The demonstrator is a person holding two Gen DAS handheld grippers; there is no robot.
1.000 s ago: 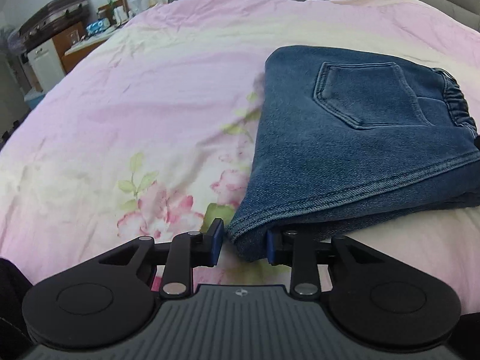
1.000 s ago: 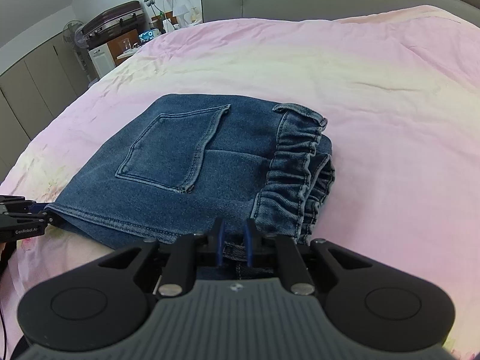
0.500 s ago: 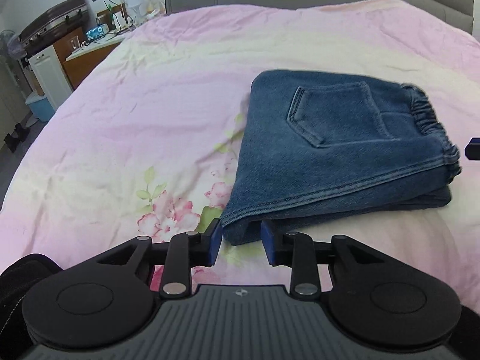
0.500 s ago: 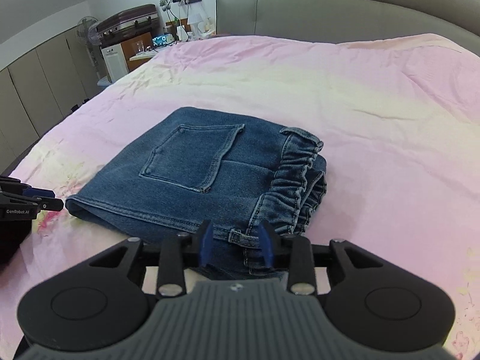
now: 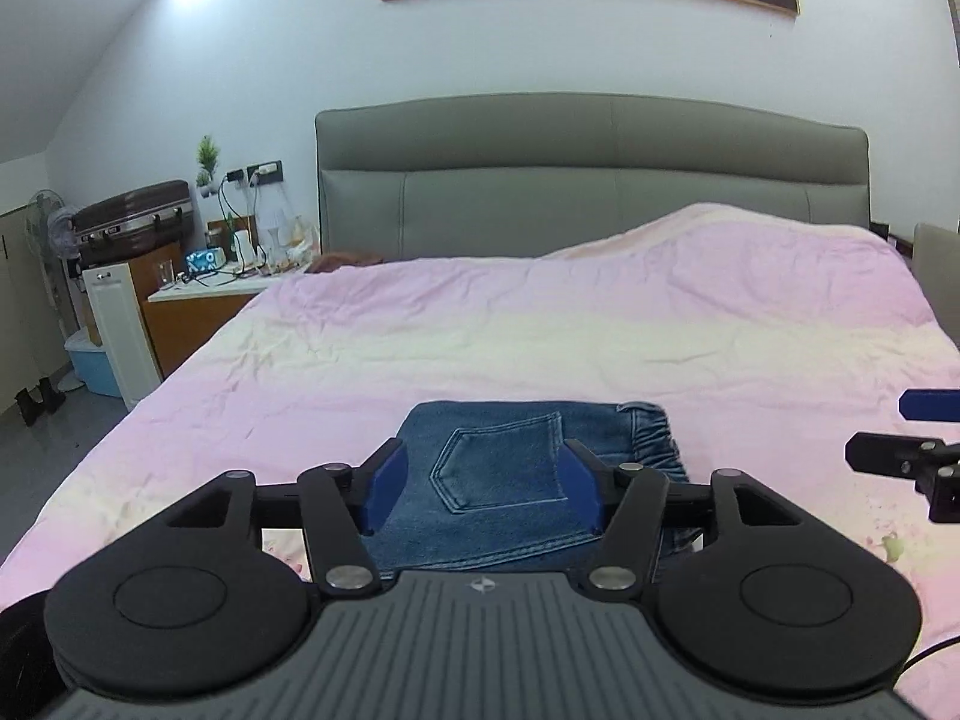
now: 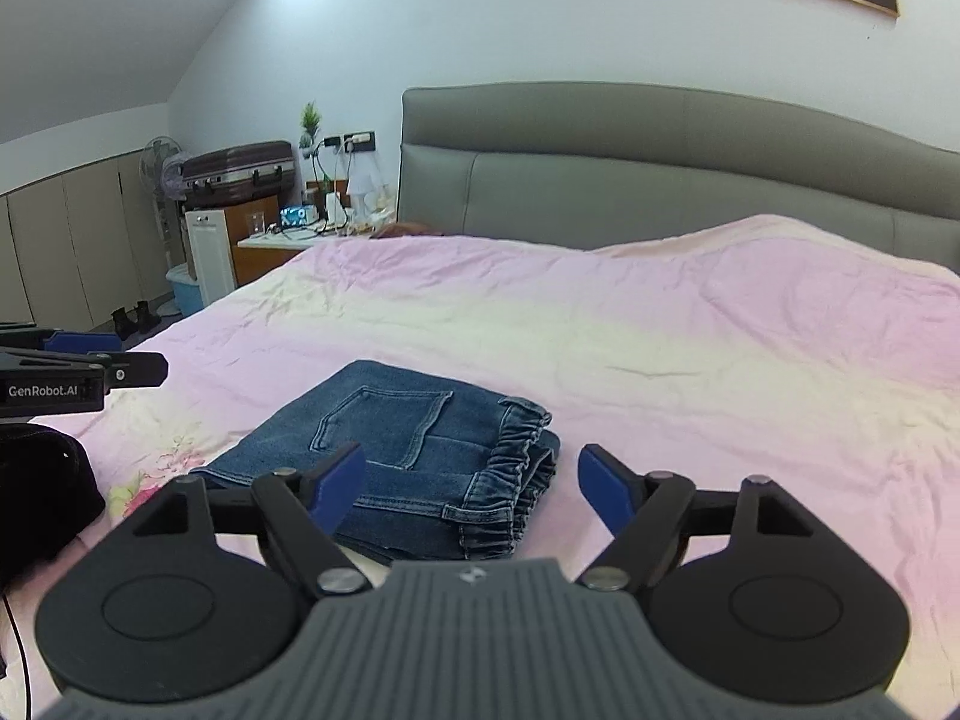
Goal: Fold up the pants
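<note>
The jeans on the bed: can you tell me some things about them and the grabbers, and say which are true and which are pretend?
1. The jeans lie folded on the pink bedsheet. True.
2. The left gripper is pinching the jeans. False: its jaws are spread apart and hold nothing.
3. A back pocket faces up on the jeans. True.
4. The right gripper is shut tight. False: its jaws stand wide open, off the cloth.
5. The stretchy waistband is on the right side of the jeans in the right wrist view. True.
6. A suitcase lies on the bed. False: it sits on a cabinet beside the bed.
</note>
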